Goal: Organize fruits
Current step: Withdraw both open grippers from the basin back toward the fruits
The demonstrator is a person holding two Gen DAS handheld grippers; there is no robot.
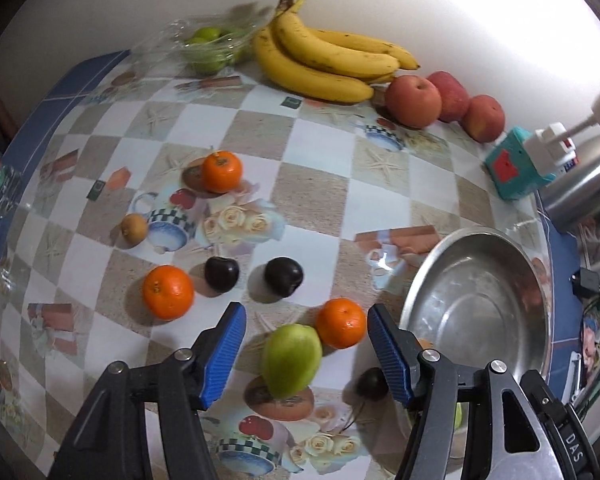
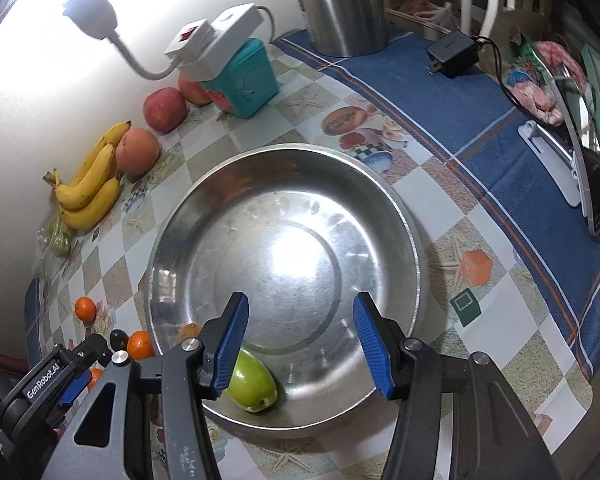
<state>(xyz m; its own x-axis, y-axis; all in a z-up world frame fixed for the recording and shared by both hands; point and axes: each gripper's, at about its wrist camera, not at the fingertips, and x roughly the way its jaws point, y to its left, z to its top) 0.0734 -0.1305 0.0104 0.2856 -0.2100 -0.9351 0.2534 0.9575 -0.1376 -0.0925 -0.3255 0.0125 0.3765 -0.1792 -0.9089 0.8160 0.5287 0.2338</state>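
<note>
My left gripper (image 1: 305, 312) hangs open over the checked tablecloth. A green fruit (image 1: 292, 360) and an orange (image 1: 340, 322) lie on the cloth between its blue pads (image 1: 226, 354), and neither pad touches them. Two more oranges (image 1: 220, 170) (image 1: 168, 292), dark plums (image 1: 221, 274) (image 1: 283, 280) (image 1: 374, 384) and a small brown fruit (image 1: 134, 230) are scattered on the cloth. My right gripper (image 2: 301, 300) is open above the steel bowl (image 2: 300, 256). Another green fruit (image 2: 252, 384) lies at the bowl's near edge, partly under one finger.
Bananas (image 1: 324, 60), three red apples (image 1: 412, 100) and a clear bag of green limes (image 1: 208, 48) line the back wall. A teal box with a white plug adapter (image 2: 244, 76), a steel kettle (image 2: 340, 4), a black charger (image 2: 452, 54) and a propped phone (image 2: 592, 184) stand right of the bowl.
</note>
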